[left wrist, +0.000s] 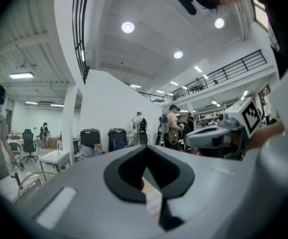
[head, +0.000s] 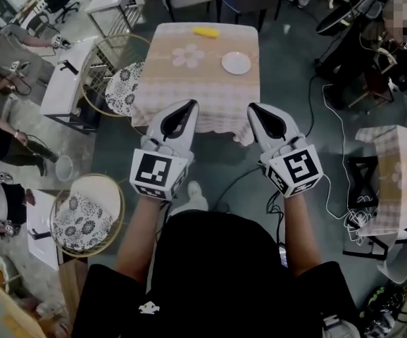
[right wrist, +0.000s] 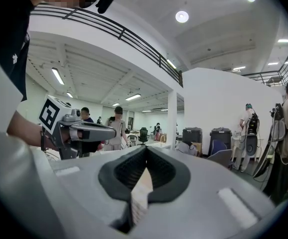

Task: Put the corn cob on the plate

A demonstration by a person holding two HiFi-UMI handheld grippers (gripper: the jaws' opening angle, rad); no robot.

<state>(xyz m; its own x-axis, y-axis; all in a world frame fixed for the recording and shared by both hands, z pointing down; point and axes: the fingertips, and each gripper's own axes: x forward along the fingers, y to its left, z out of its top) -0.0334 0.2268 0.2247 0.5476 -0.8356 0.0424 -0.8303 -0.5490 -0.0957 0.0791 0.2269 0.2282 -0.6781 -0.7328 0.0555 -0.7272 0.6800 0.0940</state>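
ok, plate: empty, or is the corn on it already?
Empty. In the head view the plate shows bare white, and the corn cob lies apart from it, near the far edge of the table.

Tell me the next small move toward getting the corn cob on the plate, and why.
Probably carry the left gripper forward over the table toward the corn cob, opening its jaws on the way. It and the right gripper are shut and empty, and the corn cob lies near the far edge, beyond both, left of the white plate.
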